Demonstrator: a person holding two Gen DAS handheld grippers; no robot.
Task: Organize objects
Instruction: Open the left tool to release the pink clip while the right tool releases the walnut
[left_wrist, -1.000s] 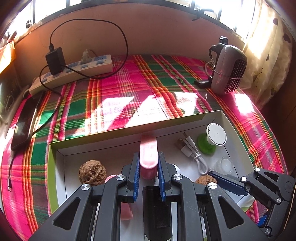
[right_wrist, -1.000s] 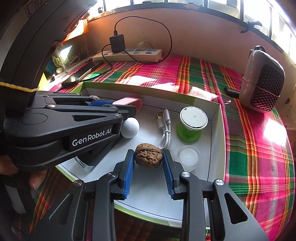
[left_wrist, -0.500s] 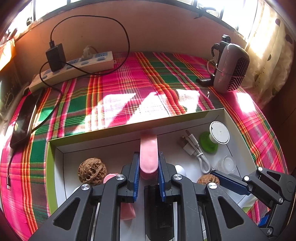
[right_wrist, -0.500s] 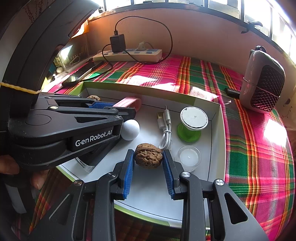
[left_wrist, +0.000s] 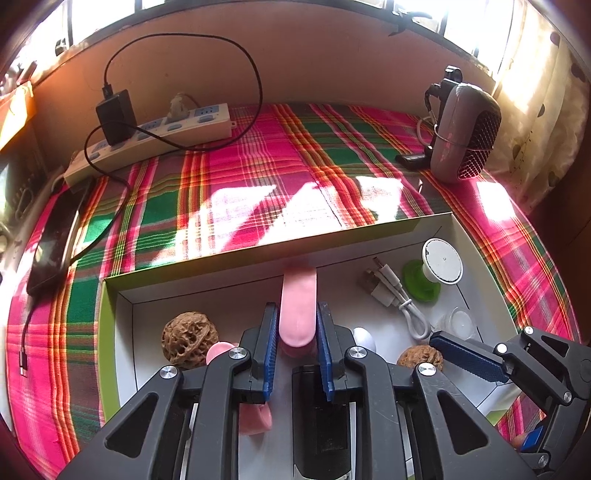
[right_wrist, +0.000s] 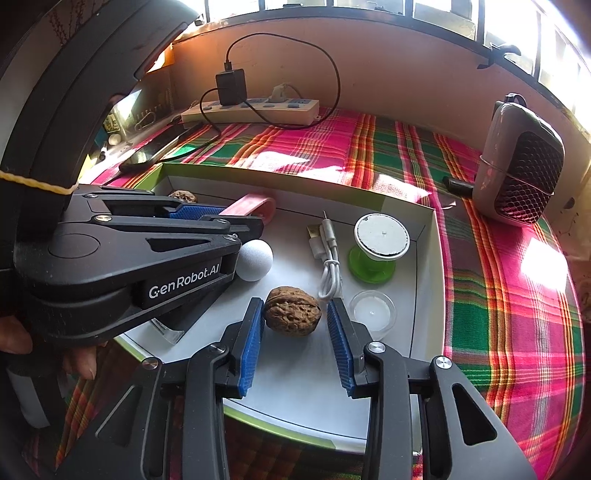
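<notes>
Box: a shallow white box with a green rim (right_wrist: 430, 236) sits on the pink-and-green plaid cloth (left_wrist: 258, 177), with both grippers over it.
Left claw: the left gripper (left_wrist: 294, 332) has its jaws opening around a pink flat strip (left_wrist: 298, 302); the blue pads (left_wrist: 269, 350) stand just off its sides, so the clench looks let go.
Pink strip: it lies in the box, its far end against the back wall.
Right claw: the right gripper (right_wrist: 295, 325) is opening too; a walnut (right_wrist: 293, 311) sits between the jaws on the box floor, a clear gap at the right pad and the left pad very near it.
Second walnut: another walnut (left_wrist: 190, 339) rests in the box's left part, beside the left gripper.
White ball: a small white ball (right_wrist: 254, 259) lies just beside the left gripper's body.
Cable: a coiled white USB cable (right_wrist: 327, 254) lies between the ball and a green-based round stand (right_wrist: 378, 243).
Cup: a small clear cup (right_wrist: 372, 310) stands near the right pad.
Beyond the box: a power strip (left_wrist: 147, 136) with a black charger (left_wrist: 115, 116), a phone (left_wrist: 51, 243), and a grey mesh-fronted device (left_wrist: 467, 133).
</notes>
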